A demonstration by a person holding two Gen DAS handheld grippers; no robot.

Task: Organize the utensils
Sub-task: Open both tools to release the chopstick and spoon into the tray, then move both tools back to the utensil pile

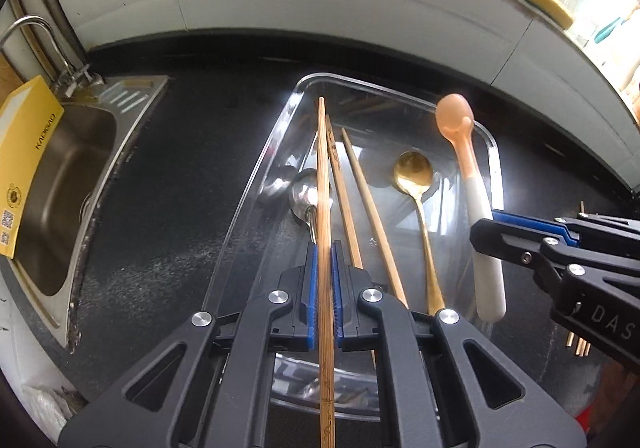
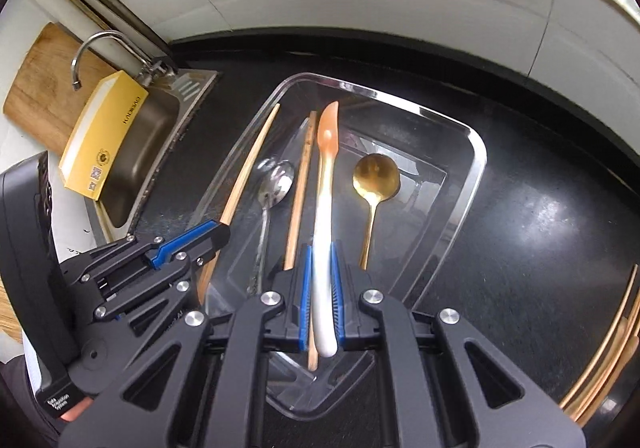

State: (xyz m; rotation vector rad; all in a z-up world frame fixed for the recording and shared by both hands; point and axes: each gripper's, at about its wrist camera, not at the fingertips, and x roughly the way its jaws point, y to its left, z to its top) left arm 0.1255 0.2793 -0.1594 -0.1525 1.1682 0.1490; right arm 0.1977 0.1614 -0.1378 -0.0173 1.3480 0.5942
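A clear plastic tray (image 1: 256,172) (image 2: 476,164) lies on the black counter. In it lie a gold spoon (image 1: 414,172) (image 2: 376,176), a silver spoon (image 1: 304,194) (image 2: 274,178) and loose wooden chopsticks (image 1: 370,204) (image 2: 300,184). My left gripper (image 1: 324,252) is shut on a wooden chopstick (image 1: 323,168) (image 2: 250,160) held over the tray's left side. My right gripper (image 2: 321,252) (image 1: 486,232) is shut on a pink-and-white silicone spoon (image 2: 325,184) (image 1: 466,152) held over the tray.
A steel sink (image 1: 64,184) (image 2: 140,152) with a tap (image 1: 36,32) (image 2: 100,48) and a yellow box (image 1: 24,160) (image 2: 102,136) leaning in it sits left. More chopsticks (image 2: 600,352) (image 1: 578,346) lie on the counter at right. A white tiled wall stands behind.
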